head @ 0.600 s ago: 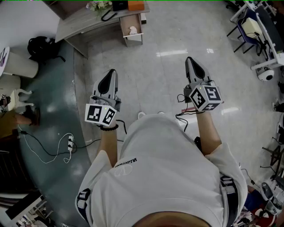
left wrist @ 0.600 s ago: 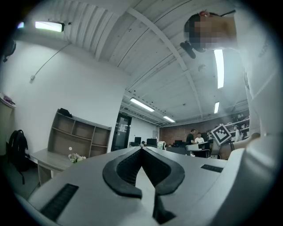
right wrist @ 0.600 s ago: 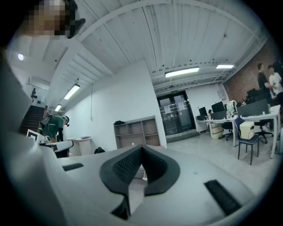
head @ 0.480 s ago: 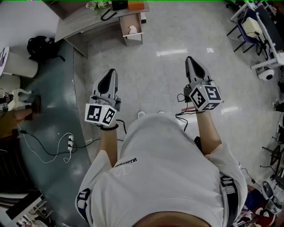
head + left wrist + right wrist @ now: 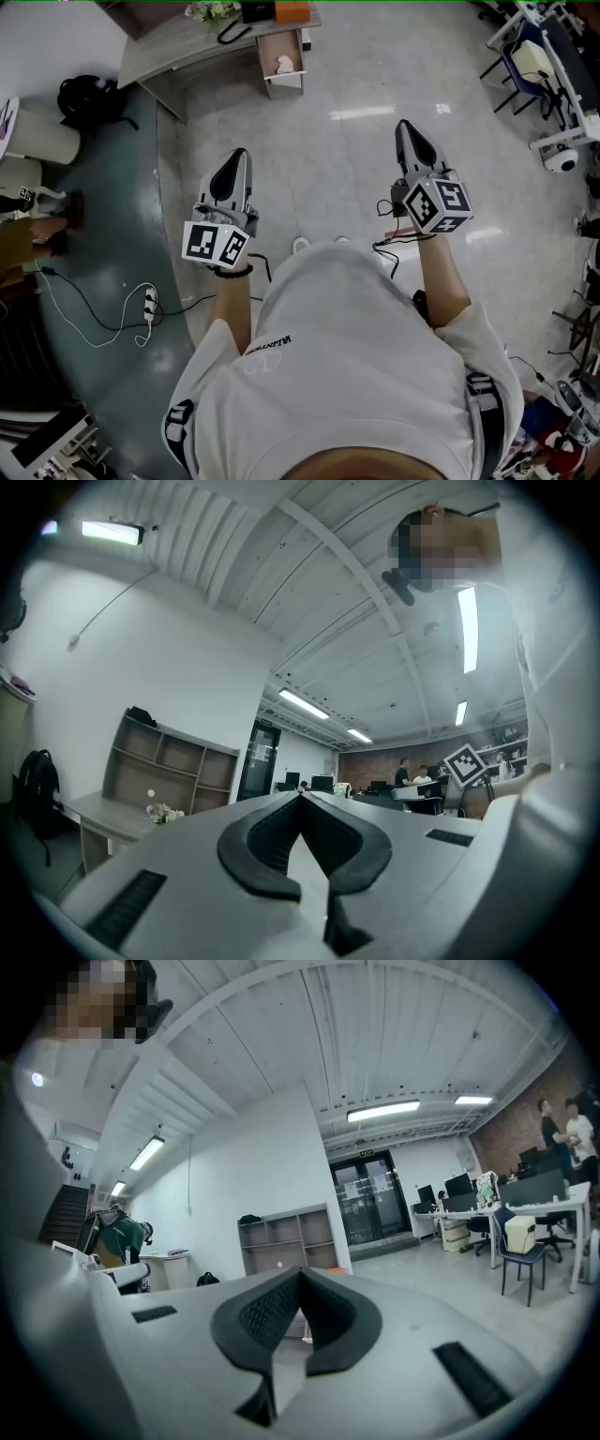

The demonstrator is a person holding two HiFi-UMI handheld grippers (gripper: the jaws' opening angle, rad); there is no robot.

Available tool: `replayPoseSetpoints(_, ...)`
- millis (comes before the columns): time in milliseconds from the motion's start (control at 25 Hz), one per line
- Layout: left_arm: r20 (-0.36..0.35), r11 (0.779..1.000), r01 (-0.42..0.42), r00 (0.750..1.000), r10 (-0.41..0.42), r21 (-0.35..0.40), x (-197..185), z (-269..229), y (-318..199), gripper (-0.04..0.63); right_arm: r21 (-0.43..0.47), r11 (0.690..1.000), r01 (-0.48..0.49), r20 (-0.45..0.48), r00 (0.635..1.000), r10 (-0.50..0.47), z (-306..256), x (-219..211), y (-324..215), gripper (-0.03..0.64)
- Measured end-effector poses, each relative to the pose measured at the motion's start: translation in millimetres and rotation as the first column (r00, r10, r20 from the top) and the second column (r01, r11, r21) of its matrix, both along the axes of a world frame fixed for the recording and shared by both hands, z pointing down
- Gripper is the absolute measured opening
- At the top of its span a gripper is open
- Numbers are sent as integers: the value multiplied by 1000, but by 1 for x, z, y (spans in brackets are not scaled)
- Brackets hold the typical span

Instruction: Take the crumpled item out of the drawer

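**Shut and empty on both sides, well short of the drawer**

Stands on a pale, glossy floor [image 5: 323, 150] in a white shirt, seen from above. Holds the left gripper [image 5: 236, 156] at centre left of the head view and the right gripper [image 5: 405, 131] at centre right. Points both toward the top of the frame, about level and well apart from each other.

Has both pairs of jaws closed tip to tip. Shows this plainly in the left gripper view, at the left gripper's [image 5: 300, 797] meeting point, and in the right gripper view, at the right gripper's [image 5: 300, 1271]. Leaves only the hollow between the curved black pads lower down, with nothing caught in it on either side.

Faces the crumpled item [image 5: 283, 64], a small white lump lying inside the open drawer [image 5: 284, 82] at top centre of the head view. Lies there far up the frame from both gripper tips, touched by neither.

Adjoins the right end of a grey desk [image 5: 173, 45] carrying flowers [image 5: 208, 11] and an orange box [image 5: 291, 11]. Includes a black backpack [image 5: 89, 98] at upper left and a white power strip [image 5: 148, 302] with its cable at lower left.
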State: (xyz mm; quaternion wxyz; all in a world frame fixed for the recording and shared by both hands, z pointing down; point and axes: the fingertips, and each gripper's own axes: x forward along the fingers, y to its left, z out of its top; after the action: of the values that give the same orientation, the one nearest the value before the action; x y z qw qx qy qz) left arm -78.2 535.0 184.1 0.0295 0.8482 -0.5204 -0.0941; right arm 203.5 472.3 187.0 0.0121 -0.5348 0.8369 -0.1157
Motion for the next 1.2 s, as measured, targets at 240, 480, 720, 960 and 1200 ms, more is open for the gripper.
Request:
replayPoseSetpoints(240,-11,1000,-10,1000,10,-13,-23,13,1,0,37,999,-17,-25,1000,18,-13,-19,-3,2)
replayPoseSetpoints(480,-13,998,-35,999,34,-46,-36,30,2,0,28,998,-61,-16,998,61,-10,-28,3,2)
replayPoseSetpoints(720,-19,997,-55,998,54,-54,-42,37,-17,0,23,998,-57,-23,998,58,-6,-39,-10,2)
replayPoseSetpoints(960,-7,999,-32,999,32,-40,-45,30,-40,0,20,998,-62,-19,998,62,0,-34,-37,2)
replayPoseSetpoints(1200,16,998,-32,999,33,-48,-39,31,-83,0,5,999,-42,-14,999,42,12,-38,-87,2)
